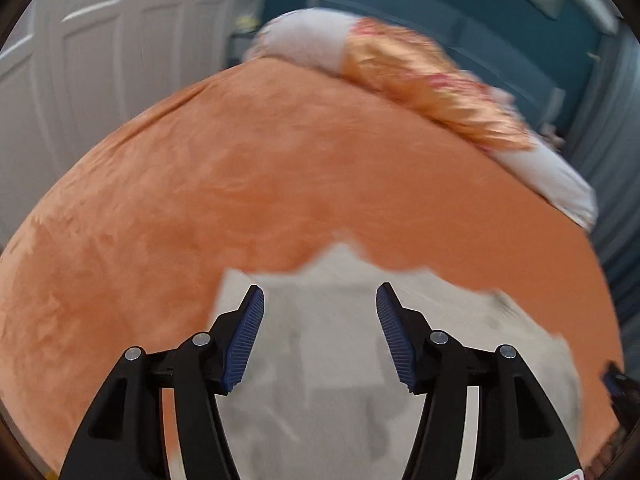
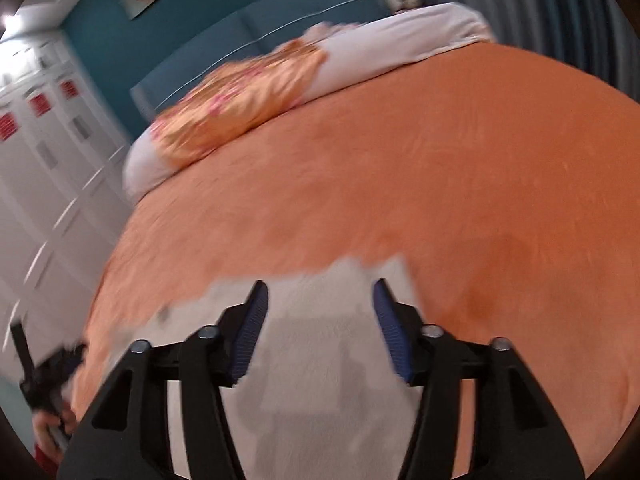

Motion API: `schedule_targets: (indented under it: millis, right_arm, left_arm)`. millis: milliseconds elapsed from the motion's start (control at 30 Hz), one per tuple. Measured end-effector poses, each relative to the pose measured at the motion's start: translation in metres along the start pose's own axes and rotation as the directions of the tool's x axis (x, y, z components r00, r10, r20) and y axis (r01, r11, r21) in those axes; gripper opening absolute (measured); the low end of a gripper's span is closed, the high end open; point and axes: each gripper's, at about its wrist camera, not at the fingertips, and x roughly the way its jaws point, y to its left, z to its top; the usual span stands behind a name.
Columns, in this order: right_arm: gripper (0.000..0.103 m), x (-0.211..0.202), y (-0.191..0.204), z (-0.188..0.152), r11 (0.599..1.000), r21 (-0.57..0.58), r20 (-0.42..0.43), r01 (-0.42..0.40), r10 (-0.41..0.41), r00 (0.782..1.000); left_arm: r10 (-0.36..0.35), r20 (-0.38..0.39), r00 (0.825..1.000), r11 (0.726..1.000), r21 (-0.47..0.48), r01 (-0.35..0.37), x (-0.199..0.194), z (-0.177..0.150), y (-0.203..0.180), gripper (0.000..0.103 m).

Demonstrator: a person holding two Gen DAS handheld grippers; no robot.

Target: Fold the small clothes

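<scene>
A small pale grey garment (image 1: 344, 360) lies flat on the orange bedspread (image 1: 240, 184), blurred by motion. My left gripper (image 1: 320, 296) hangs over its near part, open, with nothing between the blue pads. In the right wrist view the same grey garment (image 2: 320, 360) spreads under my right gripper (image 2: 320, 292), which is open too and holds nothing. The other gripper (image 2: 44, 376) shows at the left edge of that view, in a person's hand.
Orange patterned pillows (image 1: 424, 84) and white pillows (image 1: 560, 184) lie along the far side of the bed before a teal headboard (image 2: 280, 28). White panelled closet doors (image 1: 100, 60) stand beside the bed. The orange bedspread (image 2: 440, 184) stretches wide beyond the garment.
</scene>
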Motion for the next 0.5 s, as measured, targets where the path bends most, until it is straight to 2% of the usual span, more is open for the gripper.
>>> schedule_targets:
  millis: [33,67,100,167,233,267,333,367,433,467,500]
  right_arm:
    - [0.028,-0.005,0.01,-0.013,0.999,-0.035,-0.038,-0.033,0.032,0.999]
    - [0.025,-0.008,0.023,-0.028,0.995,-0.079,-0.084,-0.059,0.053,0.995]
    - [0.02,-0.009,0.042,-0.049,0.987,-0.133,-0.141,-0.094,0.075,0.987]
    - [0.016,-0.004,0.074,-0.085,0.963,-0.209,-0.238,-0.17,0.118,0.964]
    - [0.016,0.007,0.104,-0.12,0.939,-0.271,-0.311,-0.211,0.122,0.943]
    - [0.016,0.014,0.111,-0.132,0.935,-0.285,-0.337,-0.212,0.11,0.935]
    - [0.013,0.028,0.107,-0.147,0.943,-0.282,-0.366,-0.175,0.063,0.928]
    - [0.012,0.031,0.098,-0.147,0.953,-0.265,-0.368,-0.149,0.043,0.929]
    - [0.0,0.029,0.071,-0.14,0.973,-0.198,-0.362,-0.121,0.042,0.931]
    - [0.0,0.024,0.057,-0.136,0.981,-0.172,-0.351,-0.092,0.027,0.936]
    - [0.0,0.016,0.036,-0.129,0.988,-0.153,-0.327,-0.038,-0.014,0.945]
  left_arm:
    - [-0.029,-0.016,0.999,0.999,0.023,0.03,-0.01,-0.011,-0.01,0.056]
    - [-0.062,-0.041,0.997,0.997,0.048,0.064,-0.016,-0.023,-0.021,0.056]
    - [-0.096,-0.091,0.991,0.991,0.085,0.104,-0.018,-0.041,-0.037,0.056]
    - [-0.101,-0.175,0.979,0.982,0.142,0.126,-0.01,-0.073,-0.063,0.056]
    - [-0.07,-0.259,0.963,0.977,0.177,0.118,0.009,-0.104,-0.079,0.049]
    - [-0.043,-0.283,0.958,0.977,0.187,0.099,0.017,-0.115,-0.081,0.046]
    - [-0.029,-0.263,0.964,0.978,0.191,0.081,0.018,-0.126,-0.075,0.048]
    - [-0.009,-0.254,0.967,0.978,0.197,0.061,0.015,-0.126,-0.069,0.046]
    - [0.033,-0.242,0.97,0.98,0.197,0.016,0.008,-0.124,-0.054,0.045]
    - [0.069,-0.232,0.97,0.981,0.191,-0.025,0.005,-0.123,-0.041,0.045]
    - [0.084,-0.231,0.969,0.983,0.177,-0.043,0.005,-0.119,-0.027,0.04]
